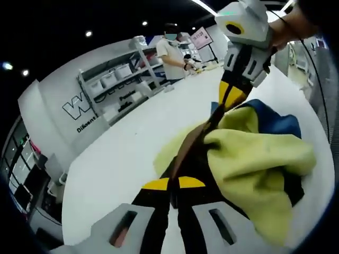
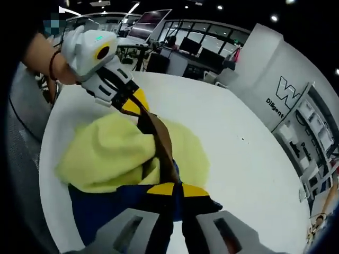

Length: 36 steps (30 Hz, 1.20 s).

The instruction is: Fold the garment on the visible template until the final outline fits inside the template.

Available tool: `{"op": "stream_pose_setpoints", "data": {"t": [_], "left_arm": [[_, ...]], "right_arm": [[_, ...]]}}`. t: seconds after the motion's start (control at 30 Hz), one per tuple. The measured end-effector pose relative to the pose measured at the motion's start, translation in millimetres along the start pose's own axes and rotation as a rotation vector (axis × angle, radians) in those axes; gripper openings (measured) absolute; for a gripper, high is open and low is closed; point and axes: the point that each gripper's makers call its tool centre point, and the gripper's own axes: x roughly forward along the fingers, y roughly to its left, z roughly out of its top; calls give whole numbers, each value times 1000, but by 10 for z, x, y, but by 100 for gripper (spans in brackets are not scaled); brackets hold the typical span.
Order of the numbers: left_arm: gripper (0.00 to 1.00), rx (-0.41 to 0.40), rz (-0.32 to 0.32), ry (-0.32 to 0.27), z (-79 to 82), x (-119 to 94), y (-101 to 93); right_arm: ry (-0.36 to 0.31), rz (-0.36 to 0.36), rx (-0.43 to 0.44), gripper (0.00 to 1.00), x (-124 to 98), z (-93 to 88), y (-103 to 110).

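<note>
Left gripper view, left side: shelving with bins [image 1: 114, 79] along a grey wall, a person [image 1: 170, 53] standing at the far end of the white desk [image 1: 116, 159]. No template outline can be made out on the desk surface.

Centre: left gripper [image 1: 174, 184], its yellow-tipped fingers pressed together on a dark brown band of the garment [image 1: 254, 159]. The band runs taut from here up to the right gripper [image 1: 231, 95], which comes in from the upper right and pinches the other end.

Right: the garment's bulk, yellow fabric with a blue part behind, hangs bunched below the stretched band, partly resting on the desk.

Right gripper view, left to right: left gripper [image 2: 139, 103] held in a hand [image 2: 45, 58]; the yellow mass of the garment [image 2: 106, 153] sagging, blue below; right gripper [image 2: 177, 189] with fingers closed on the same brown band.

Risks, judged from this state:
- Only a narrow edge is pinched, so the band may slip out under tension.
- Bunched cloth may land creased and spill past the template.
- The garment sits near the desk edge in both views; a swing could drag it off.
</note>
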Motion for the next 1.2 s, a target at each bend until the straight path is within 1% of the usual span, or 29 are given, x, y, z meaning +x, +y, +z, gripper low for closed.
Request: {"op": "stream_pose_setpoints", "data": {"t": [0.03,0.13,0.27,0.33,0.53,0.6,0.63,0.67,0.7,0.8,0.93,0.97,1.0,1.07,1.2], "left_arm": [[0,3,7,-1,29,-12,37],[0,-1,13,-14,103,-33,106],[0,-12,24,-20,190,-42,195],[0,-24,29,-34,258,-49,232],[0,-22,44,-62,450,-64,331],[0,-25,44,-61,475,-61,349],[0,-38,47,-61,507,-65,362],[0,-90,38,-57,521,-62,352],[0,-72,34,-65,544,-62,370],[0,-78,49,-67,565,-54,424],[0,-79,49,-70,621,-62,475],[0,-69,51,-81,672,-64,504],[0,-69,50,-79,692,-55,525],[0,-77,42,-65,702,-28,550],[0,-95,50,-71,782,-10,601]], "right_arm": [[-15,-3,30,0,-15,25,-17],[-27,-41,12,0,-49,73,-88],[-50,-52,19,0,-77,149,-143],[-57,-66,16,0,-89,176,-193],[-87,-99,48,0,-137,254,-336],[-96,-109,52,0,-155,283,-370],[-102,-129,58,0,-169,303,-417],[-102,-134,62,0,-173,312,-436],[-99,-137,64,0,-172,315,-451],[-107,-134,88,0,-168,337,-471],[-115,-153,74,0,-175,391,-512],[-118,-162,72,0,-175,409,-544],[-120,-165,76,0,-172,419,-566],[-123,-172,81,0,-160,434,-607],[-128,-193,97,0,-145,476,-694]]}}
